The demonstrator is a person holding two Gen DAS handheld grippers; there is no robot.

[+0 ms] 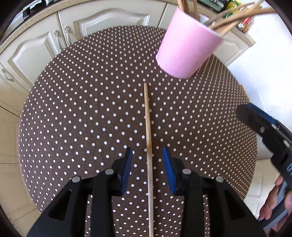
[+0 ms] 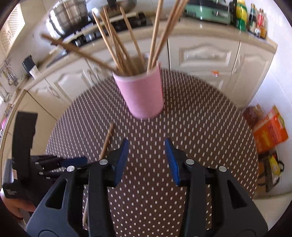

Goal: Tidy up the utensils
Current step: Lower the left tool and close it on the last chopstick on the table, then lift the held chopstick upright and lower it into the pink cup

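dotted table [image 1: 73,118]; chopstick [image 1: 148,127] between open left tool [image 1: 148,169].

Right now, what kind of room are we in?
Most likely a home kitchen. Cream cabinets run under a counter with a big metal pot and sauce bottles, and a pink cup of chopsticks stands on the dotted table.

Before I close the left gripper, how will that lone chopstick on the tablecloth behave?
The chopstick looks thin, wooden and straight: probably stiff and very light. It lies flat on the dotted tablecloth between the left gripper's open pads, so it may roll or pivot if pinched off-centre.
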